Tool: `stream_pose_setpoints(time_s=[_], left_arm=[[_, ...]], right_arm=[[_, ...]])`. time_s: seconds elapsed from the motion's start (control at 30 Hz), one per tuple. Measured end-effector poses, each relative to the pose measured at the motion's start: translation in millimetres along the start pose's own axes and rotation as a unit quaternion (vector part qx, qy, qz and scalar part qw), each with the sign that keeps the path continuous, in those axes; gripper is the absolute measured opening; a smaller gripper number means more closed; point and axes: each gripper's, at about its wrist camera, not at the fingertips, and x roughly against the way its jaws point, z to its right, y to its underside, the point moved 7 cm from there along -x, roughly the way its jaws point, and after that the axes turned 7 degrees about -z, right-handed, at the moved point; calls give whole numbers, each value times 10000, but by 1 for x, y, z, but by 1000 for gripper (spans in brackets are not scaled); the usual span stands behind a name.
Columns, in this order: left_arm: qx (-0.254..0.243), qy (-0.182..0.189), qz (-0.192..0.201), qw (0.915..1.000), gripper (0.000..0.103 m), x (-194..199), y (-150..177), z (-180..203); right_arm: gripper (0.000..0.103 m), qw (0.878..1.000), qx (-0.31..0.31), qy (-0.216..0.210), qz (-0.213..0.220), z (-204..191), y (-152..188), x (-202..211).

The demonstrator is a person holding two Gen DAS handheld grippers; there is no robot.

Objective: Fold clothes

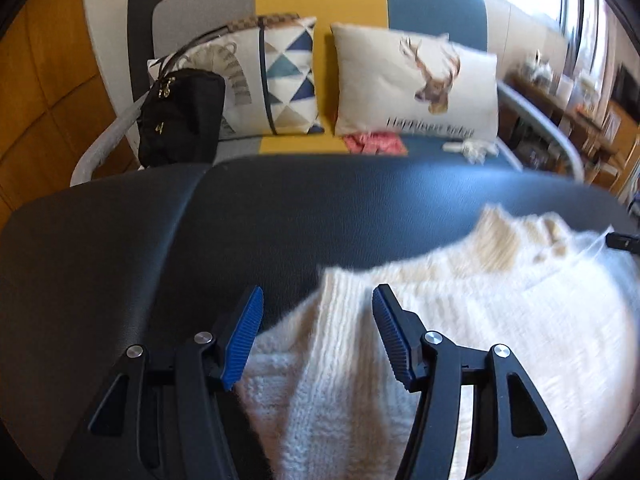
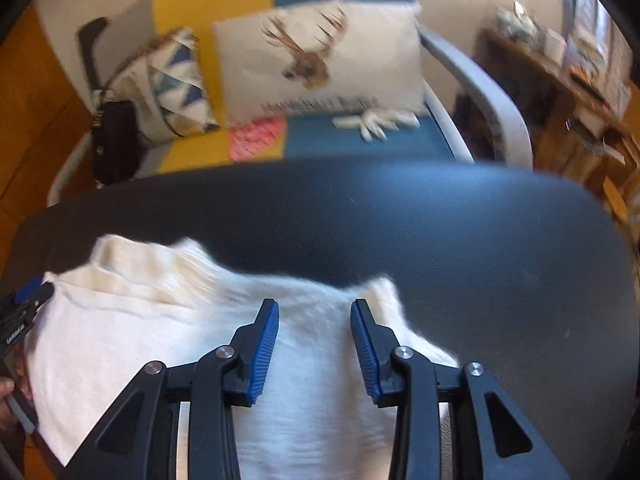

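A cream knitted sweater (image 1: 460, 320) lies on a dark leather surface (image 1: 280, 220). In the left wrist view my left gripper (image 1: 318, 296) is open above the sweater's left part, its blue pads on either side of a ribbed fold. In the right wrist view the sweater (image 2: 160, 320) lies at lower left and my right gripper (image 2: 314, 308) is open over its right edge, holding nothing. The tip of the left gripper (image 2: 24, 304) shows at the left edge there.
Behind the dark surface (image 2: 440, 240) stands a sofa with a deer cushion (image 1: 416, 84), a triangle-patterned cushion (image 1: 276, 80), a black bag (image 1: 180, 116), a pink cloth (image 1: 374, 144) and a white item (image 2: 376, 120). A wooden shelf (image 2: 560, 92) stands at right.
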Motion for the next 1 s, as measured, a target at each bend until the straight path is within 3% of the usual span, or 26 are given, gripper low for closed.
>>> stream_pose_setpoints(time_s=[0.1,0.23,0.27,0.37,0.43,0.57,0.63,0.7,0.83,1.0], left_arm=[[-58,181,94,9998,60,2,-13,12],[-495,230,17,9985,60,-10,-27,43],[-682,157,-67,9975,60,-17,-28,53],[-1034,-86,-372,9939,60,-37,-31,74],[-1104,58,-282,9935,60,-35,-34,85],[-1323,257,-177,9907,60,-37,-43,108],[-1400,370,-354,9888,60,-48,-43,117],[-1309,355,-653,9886,61,-65,-41,115],[-607,492,-764,9940,70,-75,-46,91],[-290,707,-442,9961,70,-52,-45,76]], right_arm=[[38,9988,289,-392,68,-42,-5,-4],[37,9970,742,-116,-196,-83,-3,-40],[38,9963,789,145,-316,-84,-2,-53],[40,9945,953,393,-188,-92,-4,-55],[40,9967,802,154,-21,-90,-7,-42],[40,9964,738,394,118,-77,-8,-37],[40,9960,780,425,58,-73,-9,-45],[41,9950,895,451,45,-71,-10,-53],[42,9973,528,510,47,-60,-9,-47],[42,9970,687,317,162,-67,-3,-30]])
